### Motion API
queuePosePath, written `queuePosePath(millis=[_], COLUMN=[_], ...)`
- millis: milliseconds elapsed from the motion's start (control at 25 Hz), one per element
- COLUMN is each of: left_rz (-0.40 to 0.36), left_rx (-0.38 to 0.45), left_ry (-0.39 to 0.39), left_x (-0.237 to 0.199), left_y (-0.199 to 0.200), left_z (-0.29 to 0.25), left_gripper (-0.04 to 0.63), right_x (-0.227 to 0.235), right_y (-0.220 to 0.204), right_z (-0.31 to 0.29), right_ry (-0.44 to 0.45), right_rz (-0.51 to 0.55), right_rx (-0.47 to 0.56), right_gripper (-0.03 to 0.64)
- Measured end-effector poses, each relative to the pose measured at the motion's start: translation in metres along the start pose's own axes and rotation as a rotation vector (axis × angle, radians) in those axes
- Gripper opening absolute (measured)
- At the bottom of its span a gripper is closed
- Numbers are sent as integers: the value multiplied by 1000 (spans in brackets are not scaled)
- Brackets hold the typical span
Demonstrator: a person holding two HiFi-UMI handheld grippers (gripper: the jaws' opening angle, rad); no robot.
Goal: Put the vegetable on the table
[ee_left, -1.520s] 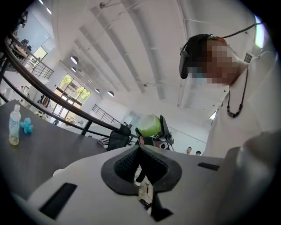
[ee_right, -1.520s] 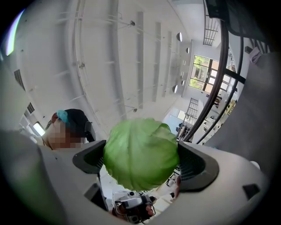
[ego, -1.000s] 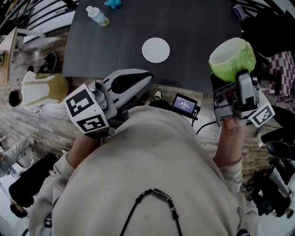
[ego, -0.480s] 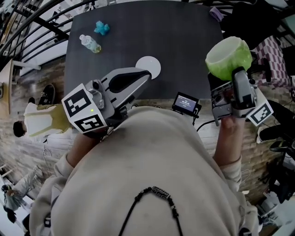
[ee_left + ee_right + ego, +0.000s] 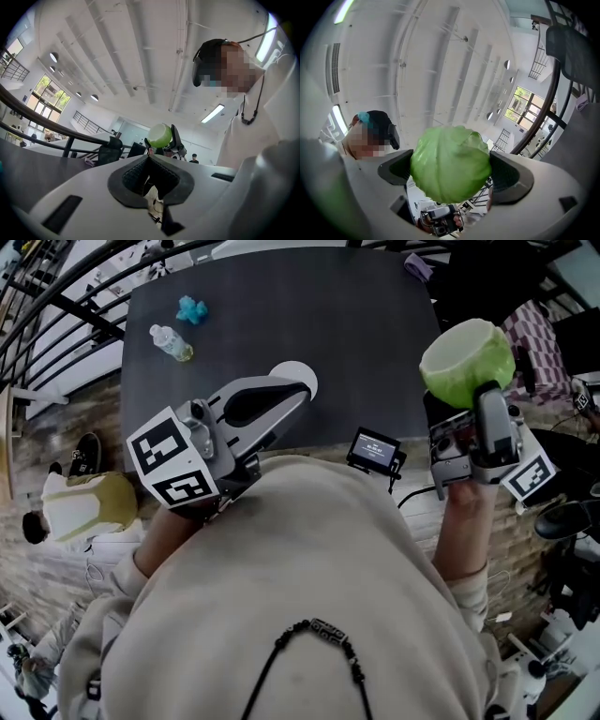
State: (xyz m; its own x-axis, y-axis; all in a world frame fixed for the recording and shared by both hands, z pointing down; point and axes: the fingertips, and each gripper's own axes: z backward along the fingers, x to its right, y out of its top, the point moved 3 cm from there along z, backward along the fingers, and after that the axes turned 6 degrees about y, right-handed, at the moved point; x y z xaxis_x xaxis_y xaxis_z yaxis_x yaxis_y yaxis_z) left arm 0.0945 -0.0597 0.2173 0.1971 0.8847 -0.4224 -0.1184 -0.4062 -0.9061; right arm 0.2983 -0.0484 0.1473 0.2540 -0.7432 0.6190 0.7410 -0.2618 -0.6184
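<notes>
A pale green cabbage [image 5: 467, 360] is held up in the air by my right gripper [image 5: 472, 382], which is shut on it off the dark table's [image 5: 281, 306] near right corner. In the right gripper view the cabbage [image 5: 451, 168] fills the gap between both pads, and the right gripper [image 5: 452, 172] points up at the ceiling. My left gripper [image 5: 296, 396] is shut and holds nothing, its tip over the table's near edge. In the left gripper view the left gripper [image 5: 149, 158] has its pads touching, and the cabbage [image 5: 160, 135] shows beyond them.
A white plate [image 5: 302, 377] lies near the table's front edge, partly behind the left gripper. A water bottle [image 5: 172, 343] and a blue object [image 5: 191, 309] sit at the far left. A small screen device [image 5: 374, 448] hangs below the table edge. A person [image 5: 82, 508] is at the left.
The table has drawn closer in the head view, and the plate is now partly hidden behind the left gripper's tip. Both grippers keep their pose; the cabbage stays gripped.
</notes>
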Motion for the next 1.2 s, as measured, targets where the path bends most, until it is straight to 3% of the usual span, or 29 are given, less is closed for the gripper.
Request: queuePosePath(millis=[1200], left_rz=[158], left_rx=[65], left_ry=[74], left_x=[-74], left_y=[-16], left_z=[131], left_gripper=[6], right_x=[20], right_y=[-103], right_z=[-93], right_ry=[-139], right_rz=[-98], right_rx=[-135], right_gripper=[495])
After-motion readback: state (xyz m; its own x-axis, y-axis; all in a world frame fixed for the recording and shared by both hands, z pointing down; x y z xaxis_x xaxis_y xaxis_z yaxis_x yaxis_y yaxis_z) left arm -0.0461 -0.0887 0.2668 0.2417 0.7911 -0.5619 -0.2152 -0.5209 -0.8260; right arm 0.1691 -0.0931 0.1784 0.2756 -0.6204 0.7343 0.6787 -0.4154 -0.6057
